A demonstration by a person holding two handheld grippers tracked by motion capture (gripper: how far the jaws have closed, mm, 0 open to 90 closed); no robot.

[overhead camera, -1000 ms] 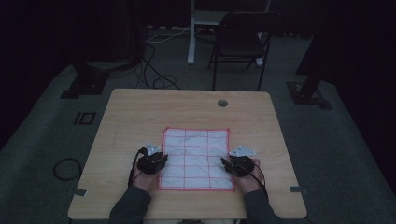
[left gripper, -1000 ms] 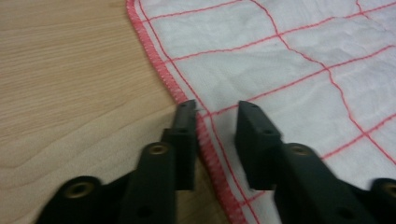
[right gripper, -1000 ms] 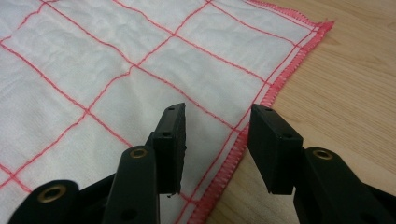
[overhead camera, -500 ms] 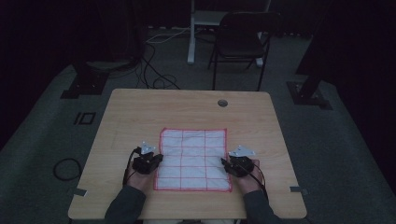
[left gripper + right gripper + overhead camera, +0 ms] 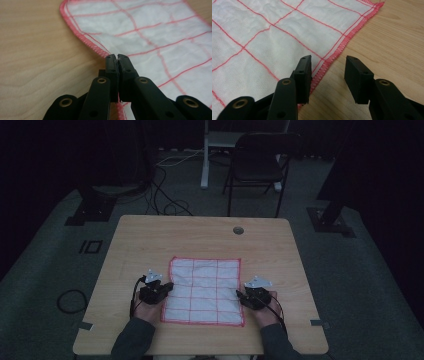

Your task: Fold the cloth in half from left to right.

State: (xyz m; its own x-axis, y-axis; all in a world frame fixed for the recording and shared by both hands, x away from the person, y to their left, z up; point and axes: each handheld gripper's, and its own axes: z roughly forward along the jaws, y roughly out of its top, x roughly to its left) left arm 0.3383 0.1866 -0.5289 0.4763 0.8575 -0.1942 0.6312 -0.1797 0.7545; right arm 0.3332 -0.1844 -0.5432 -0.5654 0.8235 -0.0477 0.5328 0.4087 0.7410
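The white cloth (image 5: 204,290) with red grid lines and red stitched hem is lying spread flat on the tabletop (image 5: 200,237). Its left hem is bunching up slightly.

One white cloth (image 5: 204,290) with red lines, one table (image 5: 150,240), two tools, one chair (image 5: 257,162).

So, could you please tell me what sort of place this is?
Probably a dim lab or studio set up for recording: a lone wooden table on grey carpet, loose cables across the floor, black stand bases, and a folding chair behind.
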